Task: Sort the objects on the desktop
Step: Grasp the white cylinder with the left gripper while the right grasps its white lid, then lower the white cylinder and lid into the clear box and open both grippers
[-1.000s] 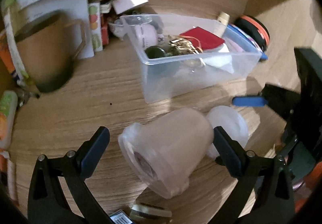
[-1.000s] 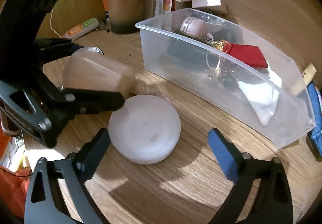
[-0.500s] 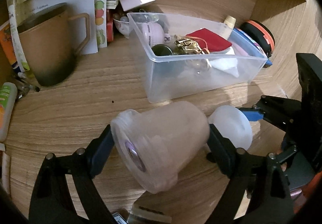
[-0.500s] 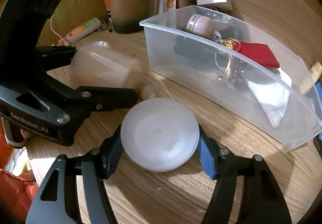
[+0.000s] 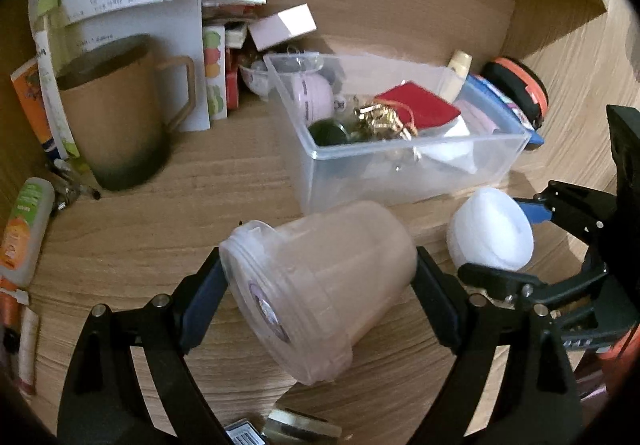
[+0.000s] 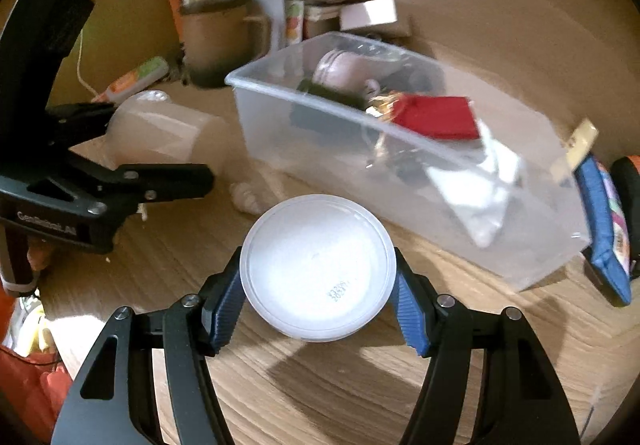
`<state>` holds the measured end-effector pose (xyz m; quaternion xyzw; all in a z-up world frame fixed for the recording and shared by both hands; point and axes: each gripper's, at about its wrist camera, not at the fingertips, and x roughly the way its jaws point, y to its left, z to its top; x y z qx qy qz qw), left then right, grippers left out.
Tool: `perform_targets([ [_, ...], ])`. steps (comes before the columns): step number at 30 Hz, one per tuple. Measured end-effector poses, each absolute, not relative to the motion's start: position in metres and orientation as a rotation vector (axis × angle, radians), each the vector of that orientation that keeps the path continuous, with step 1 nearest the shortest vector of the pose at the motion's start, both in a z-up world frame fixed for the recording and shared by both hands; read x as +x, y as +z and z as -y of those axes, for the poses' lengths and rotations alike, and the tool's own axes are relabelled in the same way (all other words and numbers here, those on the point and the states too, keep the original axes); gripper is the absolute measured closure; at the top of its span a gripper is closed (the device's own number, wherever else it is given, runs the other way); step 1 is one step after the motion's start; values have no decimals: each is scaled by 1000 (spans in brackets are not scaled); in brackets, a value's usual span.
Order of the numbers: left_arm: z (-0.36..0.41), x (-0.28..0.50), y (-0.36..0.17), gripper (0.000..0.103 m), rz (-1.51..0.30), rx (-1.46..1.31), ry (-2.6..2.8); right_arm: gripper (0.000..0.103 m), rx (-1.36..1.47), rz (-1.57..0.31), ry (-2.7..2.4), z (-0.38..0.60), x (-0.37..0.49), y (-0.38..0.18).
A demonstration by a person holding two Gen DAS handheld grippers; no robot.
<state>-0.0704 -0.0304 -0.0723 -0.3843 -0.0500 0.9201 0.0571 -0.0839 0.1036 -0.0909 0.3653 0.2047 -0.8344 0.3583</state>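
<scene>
A: Both grippers carry something. The left gripper (image 5: 318, 281) is clamped across a frosted translucent plastic cup with a lid (image 5: 320, 281), which is tipped on its side with the lid end pointing down-left. The right gripper (image 6: 318, 271) is clamped on a round white plastic lid (image 6: 318, 267), its blue pads (image 6: 226, 309) pressed to the rim on both sides.

B: Where do they sit?

A: Just in front of the clear rectangular plastic bin (image 6: 532, 245), which already holds a red pouch (image 6: 438, 117), a pink round case (image 6: 340, 65) and some gold trinkets. They look lifted off the wooden desk (image 5: 168, 205), though I can't be sure for the cup.

B: How should this step go?

A: I'd judge the bin is the destination. Keep the squeeze on the thin cup gentle so it doesn't buckle or pop out, raise both clear of the bin wall, and bring them in one at a time so the grippers don't collide.

B: What's changed?

A: A second ago both sets of jaws stood wide around their objects, which lay on the desk. They have closed since, and the white lid now sits higher and nearer the camera.
</scene>
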Motion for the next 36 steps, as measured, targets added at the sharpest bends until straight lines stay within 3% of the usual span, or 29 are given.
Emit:
perform_targets([
  [36,39,-91,10,14,72,-910,2881,41,683,-315,-2410,-155,-123,8],
])
